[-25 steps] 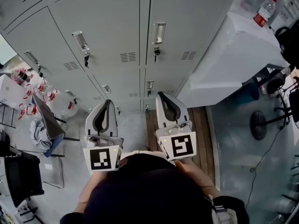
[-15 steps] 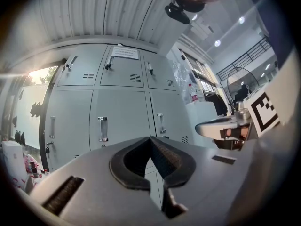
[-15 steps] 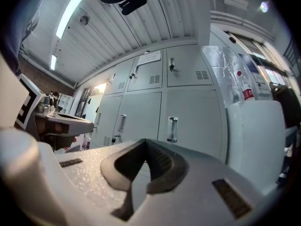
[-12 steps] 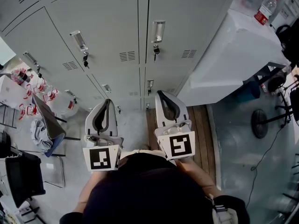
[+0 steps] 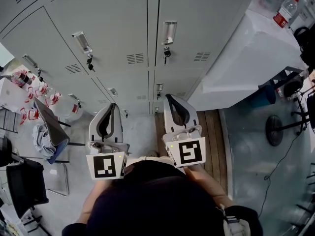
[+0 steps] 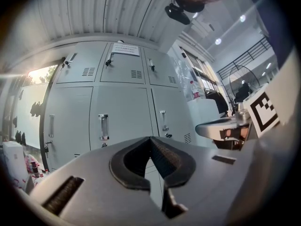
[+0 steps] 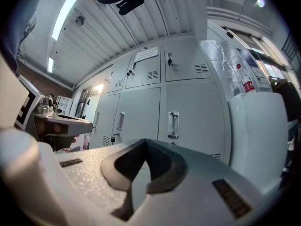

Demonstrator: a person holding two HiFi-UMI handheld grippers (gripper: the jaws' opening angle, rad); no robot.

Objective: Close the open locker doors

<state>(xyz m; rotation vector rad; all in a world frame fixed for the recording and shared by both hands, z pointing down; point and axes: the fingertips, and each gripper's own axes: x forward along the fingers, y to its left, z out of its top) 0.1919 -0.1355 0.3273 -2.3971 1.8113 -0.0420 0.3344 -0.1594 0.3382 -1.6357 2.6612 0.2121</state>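
A bank of grey lockers (image 5: 147, 14) fills the far side of the head view; every door seen there lies flush, with handles (image 5: 169, 32) and keys (image 5: 167, 53) showing. My left gripper (image 5: 113, 105) is held in front of the lower lockers, shut, with nothing between its jaws. My right gripper (image 5: 169, 97) is beside it, also shut and empty. In the left gripper view the left gripper (image 6: 150, 138) points at closed doors (image 6: 117, 117). In the right gripper view the right gripper (image 7: 146, 140) points at closed doors (image 7: 188, 112). Neither gripper touches a locker.
A white cabinet (image 5: 246, 58) with a water bottle (image 5: 285, 11) on it stands to the right of the lockers. A wooden platform (image 5: 209, 136) lies below it. At the left are a chair (image 5: 49, 127), a black seat (image 5: 24, 186) and a pack of bottles (image 5: 29, 87).
Almost nothing differs. The head view has shifted slightly, and both grippers stay shut at about the same place in front of the lockers.
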